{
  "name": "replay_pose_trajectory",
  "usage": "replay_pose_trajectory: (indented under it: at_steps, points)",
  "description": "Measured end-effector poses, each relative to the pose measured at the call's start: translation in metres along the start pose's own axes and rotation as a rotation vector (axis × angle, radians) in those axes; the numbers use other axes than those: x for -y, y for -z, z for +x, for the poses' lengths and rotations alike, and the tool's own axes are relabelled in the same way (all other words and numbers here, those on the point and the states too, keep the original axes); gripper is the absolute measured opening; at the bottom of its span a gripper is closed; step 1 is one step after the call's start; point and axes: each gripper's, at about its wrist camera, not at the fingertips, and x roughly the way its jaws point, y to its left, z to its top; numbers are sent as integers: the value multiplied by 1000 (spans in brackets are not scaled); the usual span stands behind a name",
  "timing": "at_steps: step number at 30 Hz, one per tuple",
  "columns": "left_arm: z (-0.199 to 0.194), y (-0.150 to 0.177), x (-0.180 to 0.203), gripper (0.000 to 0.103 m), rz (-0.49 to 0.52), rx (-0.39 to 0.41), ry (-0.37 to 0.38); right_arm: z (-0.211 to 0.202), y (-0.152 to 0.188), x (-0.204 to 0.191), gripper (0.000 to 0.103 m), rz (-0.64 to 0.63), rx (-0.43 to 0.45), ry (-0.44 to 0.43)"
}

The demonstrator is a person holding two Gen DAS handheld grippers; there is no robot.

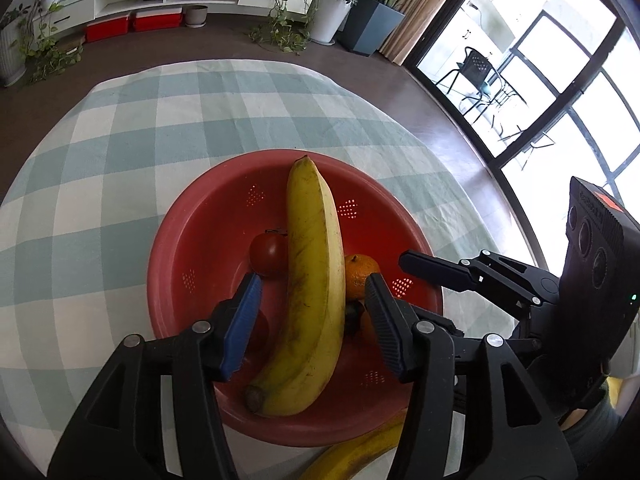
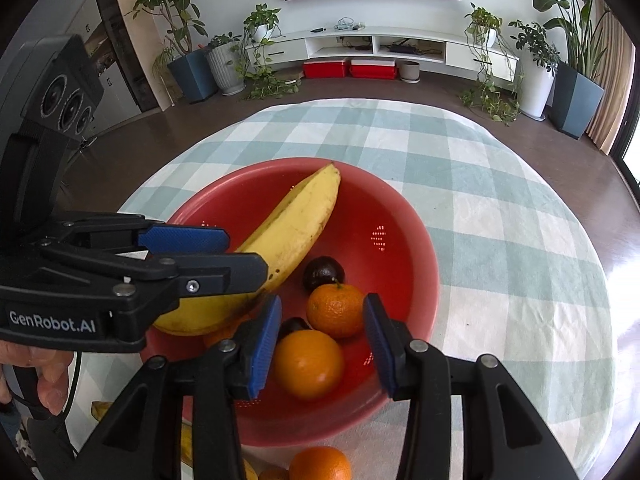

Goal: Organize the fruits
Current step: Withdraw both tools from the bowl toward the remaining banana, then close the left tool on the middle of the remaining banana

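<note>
A red colander bowl [image 1: 192, 240] [image 2: 400, 240] stands on the checked tablecloth. A long yellow banana [image 1: 312, 280] [image 2: 288, 236] lies in it, between the open fingers of my left gripper [image 1: 314, 312], which do not touch it. The bowl also holds a red tomato [image 1: 269, 252], a mandarin [image 1: 360, 274] [image 2: 336, 310], an orange [image 2: 308, 364] and a dark round fruit [image 2: 323, 272]. My right gripper [image 2: 320, 340] is open just above the orange and mandarin. It also shows at the right of the left wrist view [image 1: 432, 268].
A second banana [image 1: 360, 452] lies on the cloth before the bowl. Another orange [image 2: 320, 464] and more banana [image 2: 188, 448] lie near the bowl's front. The round table's edge [image 2: 600, 280] drops to brown floor. Plants and a low cabinet stand far behind.
</note>
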Motion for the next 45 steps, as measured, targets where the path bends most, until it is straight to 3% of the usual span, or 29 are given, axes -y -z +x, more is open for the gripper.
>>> replay_pose_trajectory:
  at_steps: [3, 7, 10, 13, 19, 26, 33, 35, 37, 40, 45]
  points:
    - [-21, 9, 6, 66, 31, 37, -26, -18, 3, 2, 50, 13, 33, -7]
    - [-52, 35, 19, 92, 107, 105, -49, -58, 19, 8, 74, 45, 132, -11]
    - [-70, 65, 34, 94, 196, 133, -73, -88, 45, 16, 84, 113, 202, -53]
    - [-80, 100, 51, 99, 308, 150, -107, -109, 82, 19, 89, 169, 242, -71]
    - [-76, 154, 84, 102, 515, 119, -151, -117, 155, 11, 90, 278, 228, -86]
    - [-63, 171, 98, 102, 615, 79, -204, -111, 181, -11, 90, 256, 197, -72]
    - [-24, 156, 99, 102, 696, -89, -247, -107, 192, -17, 78, 251, 190, -84]
    - [-14, 153, 100, 99, 721, -122, -241, -106, 195, -18, 77, 249, 185, -96]
    - [-5, 149, 102, 86, 739, -159, -232, -105, 196, -19, 76, 244, 184, -102]
    - [10, 142, 100, 76, 753, -212, -270, -104, 197, -18, 75, 241, 184, -107]
    - [20, 134, 93, 75, 736, -245, -260, -103, 198, -16, 75, 252, 185, -118]
